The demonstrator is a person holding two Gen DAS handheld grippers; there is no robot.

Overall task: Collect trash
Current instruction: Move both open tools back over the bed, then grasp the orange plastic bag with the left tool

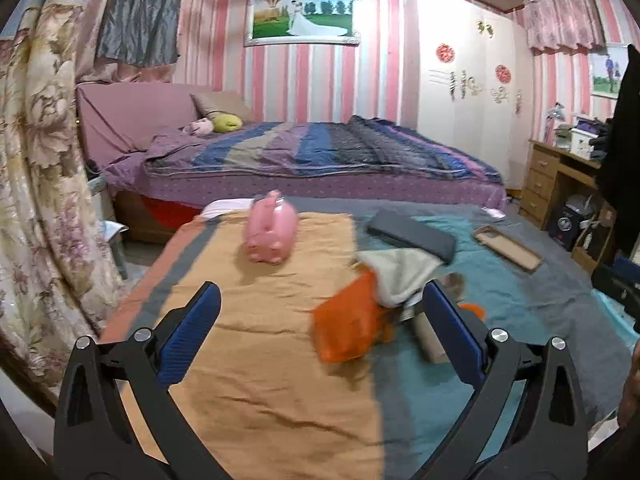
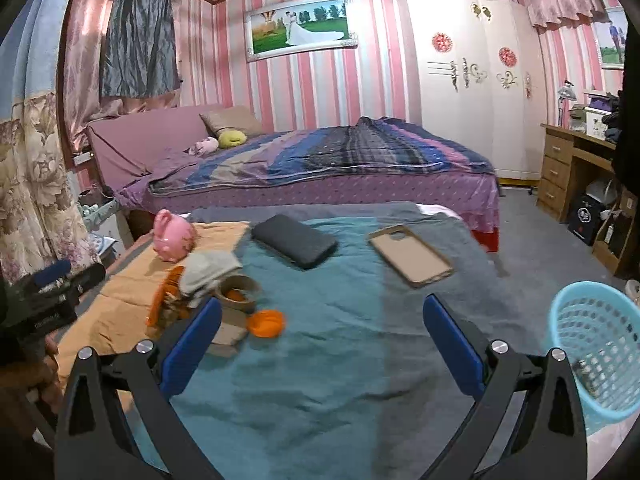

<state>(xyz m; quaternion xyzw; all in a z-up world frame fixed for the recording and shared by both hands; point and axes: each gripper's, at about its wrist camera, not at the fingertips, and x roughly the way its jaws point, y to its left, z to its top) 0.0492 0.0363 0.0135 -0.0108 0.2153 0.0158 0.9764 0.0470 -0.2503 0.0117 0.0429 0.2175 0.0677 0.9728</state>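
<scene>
A pile of trash lies on the cloth-covered table (image 2: 320,360): an orange wrapper (image 1: 348,330), a crumpled grey-white tissue (image 1: 400,276), a cardboard tube (image 1: 430,340) and an orange cap (image 2: 266,322). In the right wrist view the tissue (image 2: 210,268) and the tube (image 2: 236,294) sit at the left. My left gripper (image 1: 320,320) is open, with the wrapper between its fingers, nearer the right one. My right gripper (image 2: 322,332) is open and empty over the teal cloth. A light blue mesh basket (image 2: 596,344) stands at the table's right edge.
A pink piggy bank (image 1: 272,228), a dark phone (image 2: 294,246) and a tan phone case (image 2: 410,254) lie on the table. Behind is a bed (image 1: 312,152), a white wardrobe (image 2: 472,80), a wooden desk (image 2: 572,168) and floral curtains (image 1: 36,180) on the left.
</scene>
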